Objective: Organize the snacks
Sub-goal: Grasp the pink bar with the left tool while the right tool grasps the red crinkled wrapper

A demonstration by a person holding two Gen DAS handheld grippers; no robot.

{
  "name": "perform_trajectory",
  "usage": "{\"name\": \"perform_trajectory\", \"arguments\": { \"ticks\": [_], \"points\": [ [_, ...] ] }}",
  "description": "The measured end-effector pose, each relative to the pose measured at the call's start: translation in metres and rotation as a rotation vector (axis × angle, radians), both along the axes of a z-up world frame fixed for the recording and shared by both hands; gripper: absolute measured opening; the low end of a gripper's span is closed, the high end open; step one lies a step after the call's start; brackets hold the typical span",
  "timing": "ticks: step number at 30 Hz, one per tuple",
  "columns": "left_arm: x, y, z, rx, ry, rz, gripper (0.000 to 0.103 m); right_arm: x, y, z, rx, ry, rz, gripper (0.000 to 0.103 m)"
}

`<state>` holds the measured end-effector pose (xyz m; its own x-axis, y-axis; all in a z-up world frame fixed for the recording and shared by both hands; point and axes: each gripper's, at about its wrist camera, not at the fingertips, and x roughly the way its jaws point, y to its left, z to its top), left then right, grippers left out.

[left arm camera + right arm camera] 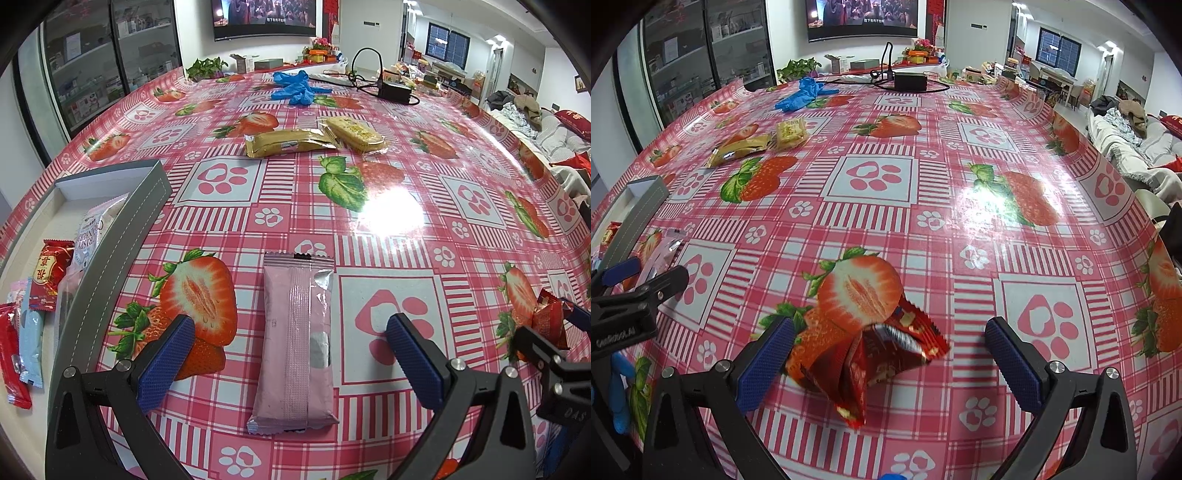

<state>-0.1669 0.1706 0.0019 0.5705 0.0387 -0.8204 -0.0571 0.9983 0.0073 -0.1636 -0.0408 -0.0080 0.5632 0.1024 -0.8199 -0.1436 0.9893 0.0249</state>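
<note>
A pink snack bar [295, 343] lies flat on the strawberry tablecloth, lengthwise between the fingers of my left gripper [290, 352], which is open around it without touching. A crumpled red snack packet [875, 354] lies on the cloth between the fingers of my right gripper [890, 356], also open. That red packet [550, 321] shows at the right edge of the left wrist view. A grey box [122, 236] at the left holds several wrapped snacks [50, 273]. A gold bar [288, 142] and a yellow cracker pack [356, 133] lie farther back.
Blue gloves [295, 88] and a black power adapter [395, 90] with cables lie at the table's far end, beside a potted plant [207, 68]. Glass cabinets [103, 62] stand left. A sofa [1126, 144] runs along the right. The table edge curves close on the right.
</note>
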Motion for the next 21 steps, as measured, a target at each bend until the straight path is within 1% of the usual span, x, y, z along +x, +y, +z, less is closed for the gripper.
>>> {"name": "perform_trajectory", "arguments": {
  "ticks": [1,2,3,4,5,6,8,9,11,14,17,21],
  "points": [
    [0.0,-0.001,0.0,-0.002,0.006,0.002,0.102,-0.003,-0.001,0.001,0.001,0.001,0.005,0.1],
    [0.0,-0.003,0.001,-0.002,0.011,0.003,0.1,-0.005,-0.002,0.002,0.001,-0.002,0.011,0.092],
    [-0.001,-0.006,0.003,-0.001,0.014,-0.002,0.096,-0.008,-0.003,0.004,0.001,-0.004,0.016,0.082],
    [-0.001,-0.009,0.004,0.0,0.017,-0.01,0.089,-0.009,-0.005,0.006,0.002,-0.005,0.018,0.076],
    [-0.002,-0.012,0.006,-0.002,0.02,-0.02,0.086,-0.01,-0.008,0.008,0.008,-0.003,0.016,0.061],
    [-0.002,-0.015,0.007,-0.008,0.022,-0.031,0.077,-0.009,-0.012,0.009,0.016,0.001,0.012,0.047],
    [-0.003,-0.022,0.01,-0.006,0.022,-0.067,0.054,-0.007,-0.023,0.011,0.063,0.019,-0.004,0.032],
    [-0.004,-0.024,0.012,-0.009,0.023,-0.082,0.028,-0.007,-0.029,0.012,0.1,0.033,-0.014,0.029],
    [-0.005,-0.025,0.014,-0.033,0.044,-0.094,0.027,-0.005,-0.038,0.014,0.159,0.057,-0.024,0.029],
    [-0.011,-0.018,0.019,-0.107,0.061,-0.101,0.027,-0.006,-0.047,0.017,0.226,0.08,-0.037,0.029],
    [-0.017,-0.017,0.028,-0.11,0.046,-0.103,0.027,-0.008,-0.046,0.025,0.243,0.069,-0.029,0.029],
    [-0.025,-0.005,0.049,-0.109,0.009,-0.091,0.027,-0.006,-0.03,0.04,0.242,0.045,0.015,0.029]
  ]
}}
